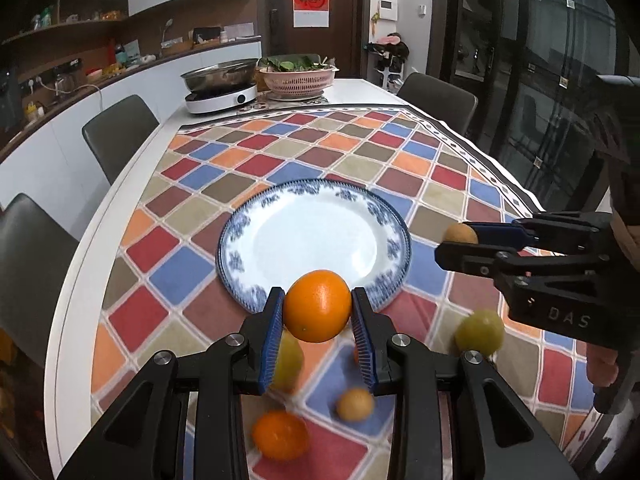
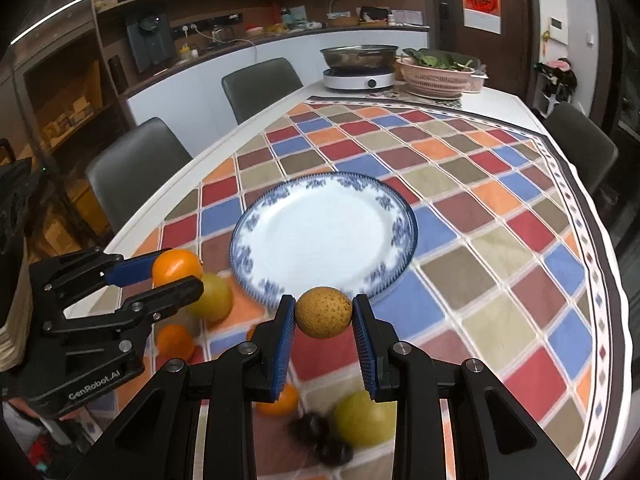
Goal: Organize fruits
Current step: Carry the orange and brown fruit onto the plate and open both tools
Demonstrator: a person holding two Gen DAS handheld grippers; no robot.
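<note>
My left gripper [image 1: 318, 306] is shut on a large orange [image 1: 318, 304], held just above the near rim of the blue-patterned white plate [image 1: 240, 224]. My right gripper [image 2: 323, 314] is shut on a small speckled tan fruit [image 2: 323, 312], also above the plate's [image 2: 256, 216] near rim. Each gripper shows in the other view: the right gripper [image 1: 456, 240] to the plate's right, the left gripper [image 2: 180, 276] to its left. Loose on the chequered cloth lie a green fruit [image 1: 480, 332], an orange [image 1: 280, 434], a small tan fruit [image 1: 355, 404] and a dark fruit cluster [image 2: 320, 436].
At the table's far end stand an induction cooker with a steel pot [image 1: 220, 76] and a pink colander of greens [image 1: 298, 76]. Grey chairs [image 1: 120, 132] line the left side, another chair [image 2: 580, 148] the right. The cloth's edge drops off at the right.
</note>
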